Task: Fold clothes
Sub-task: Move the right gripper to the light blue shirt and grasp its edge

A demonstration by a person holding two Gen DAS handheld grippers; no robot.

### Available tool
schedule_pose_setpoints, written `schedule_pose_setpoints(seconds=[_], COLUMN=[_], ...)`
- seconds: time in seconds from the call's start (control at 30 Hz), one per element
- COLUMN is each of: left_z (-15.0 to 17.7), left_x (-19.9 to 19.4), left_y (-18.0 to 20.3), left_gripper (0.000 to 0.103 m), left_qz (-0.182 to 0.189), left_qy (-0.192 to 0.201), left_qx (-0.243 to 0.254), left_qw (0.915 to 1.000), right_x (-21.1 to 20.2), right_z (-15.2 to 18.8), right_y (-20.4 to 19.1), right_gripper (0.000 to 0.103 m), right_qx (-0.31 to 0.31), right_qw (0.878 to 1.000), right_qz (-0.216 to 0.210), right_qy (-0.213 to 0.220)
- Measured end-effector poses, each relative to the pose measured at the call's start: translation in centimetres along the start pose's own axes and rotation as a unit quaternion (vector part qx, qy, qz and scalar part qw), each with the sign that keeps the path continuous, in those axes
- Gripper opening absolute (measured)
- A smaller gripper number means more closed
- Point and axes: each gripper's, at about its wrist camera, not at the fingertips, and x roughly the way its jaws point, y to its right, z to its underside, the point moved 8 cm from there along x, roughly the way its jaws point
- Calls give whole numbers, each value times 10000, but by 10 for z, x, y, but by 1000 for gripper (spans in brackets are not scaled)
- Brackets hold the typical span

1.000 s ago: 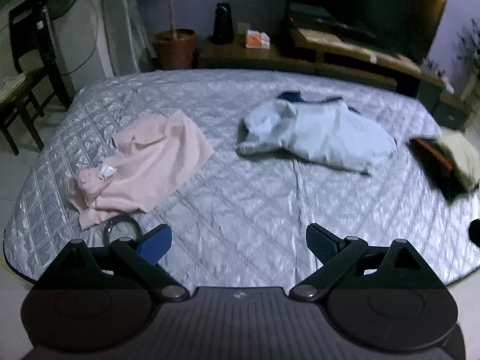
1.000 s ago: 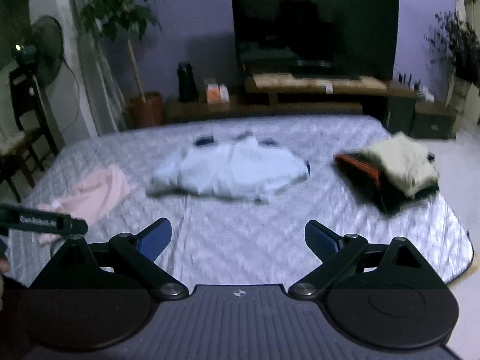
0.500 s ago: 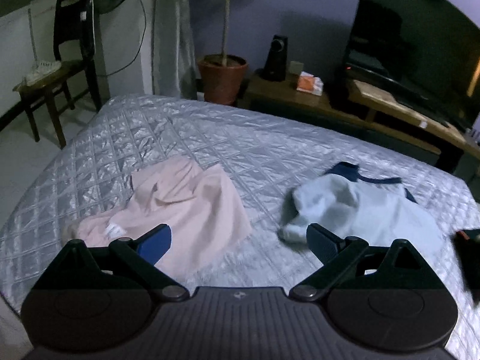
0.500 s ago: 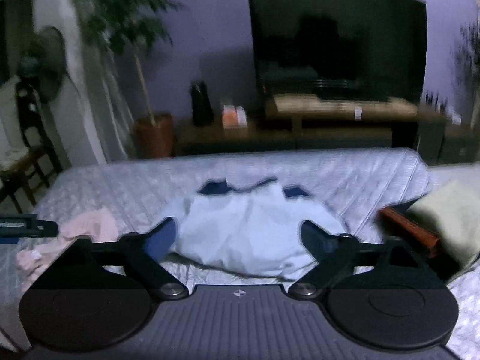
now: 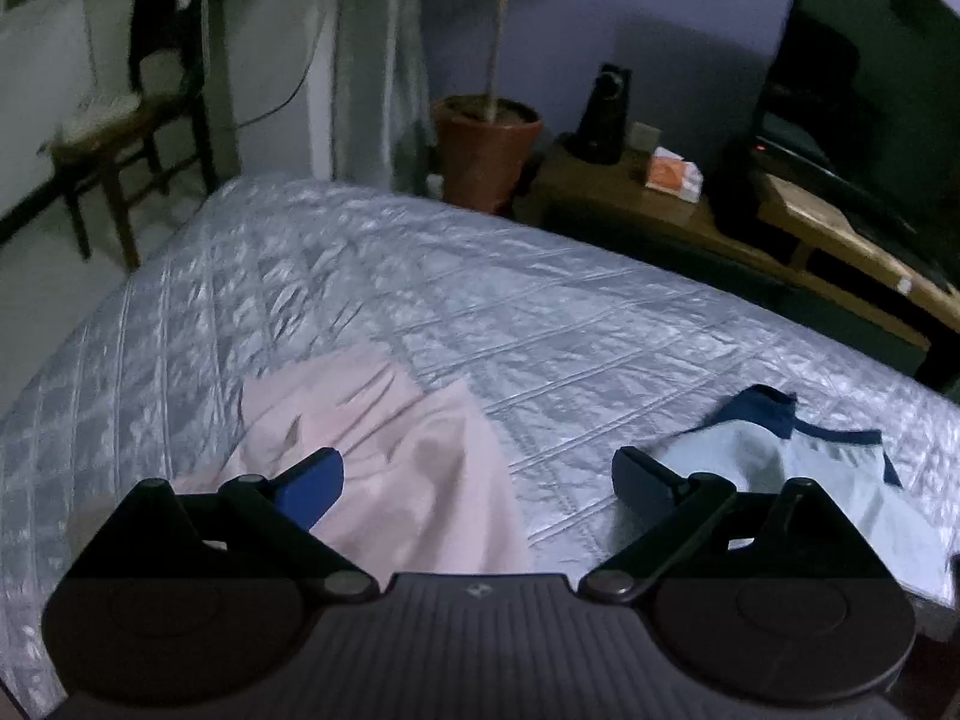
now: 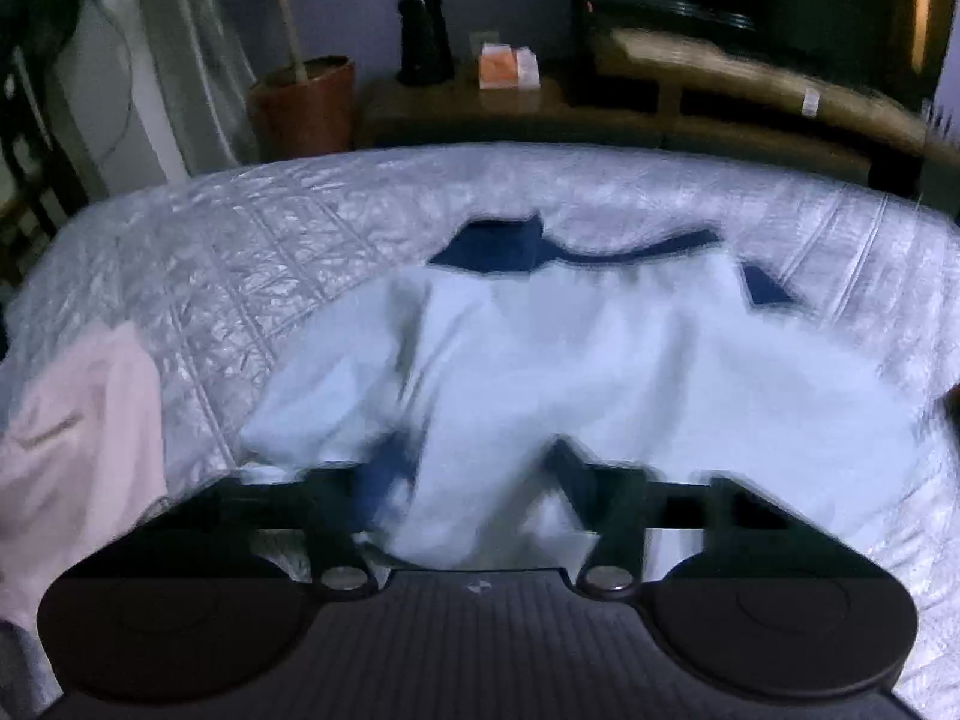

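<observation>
The crumpled light-blue shirt with navy trim (image 6: 588, 360) lies centre-frame on the silver quilted cover (image 6: 240, 228), long axis left-right, collar toward the top. The right gripper (image 6: 474, 474) jaws are closing around its near fold; the left gripper (image 5: 477, 480) gapes over the pink garment (image 5: 414, 462).

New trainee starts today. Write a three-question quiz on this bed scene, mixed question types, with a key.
1. True or false: the light blue garment has dark blue trim.
2. Which garment lies between the right gripper fingers? A pink B light blue C green
3. Fill in: the left gripper hovers over the ____ garment, jaws wide.

Key: 1 true. 2 B; its jaws are closing around a fold. 3 pink.
</observation>
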Motion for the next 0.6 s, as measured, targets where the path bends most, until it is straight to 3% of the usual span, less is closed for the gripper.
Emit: schedule_pose_setpoints(seconds=[0.13,0.17,0.2,0.27,0.33,0.37,0.43,0.47,0.5,0.6], left_z=[2,3,3,3,4,4,5,6,6,7], left_x=[3,3,2,1,-1,-1,-2,-2,-2,0], left_y=[-12,-14,-16,-17,-17,-17,-16,-15,-14,-9], left_gripper=[95,95,95,95,95,95,95,95,95,95], left_qz=[-136,-139,-129,-122,-112,-100,-77,-75,-76,-64], left_qy=[-33,-48,-54,-38,-29,-32,-39,-44,-49,-83], left_qx=[-28,-36,-27,-14,-20,-39,-76,-76,-68,-63], left_qw=[9999,9999,9999,9999,9999,9999,9999,9999,9999,9999], right_x=[-42,-57,-73,-87,-98,-105,-113,-114,-115,-96], right_z=[20,30,39,77,104,111,107,93,80,26], right_y=[13,16,18,24,38,46,51,45,40,20], right_gripper=[15,3,1,5,6,13,43,77,86,74], right_qx=[-188,-341,-494,-926,-968,-928,-1023,-1182,-1340,-1666], right_qw=[9977,9958,9932,9928,9933,9934,9919,9896,9870,9802], right_qz=[48,121,194,394,484,520,542,520,497,494], right_qy=[643,840,1036,653,413,417,518,628,738,953])
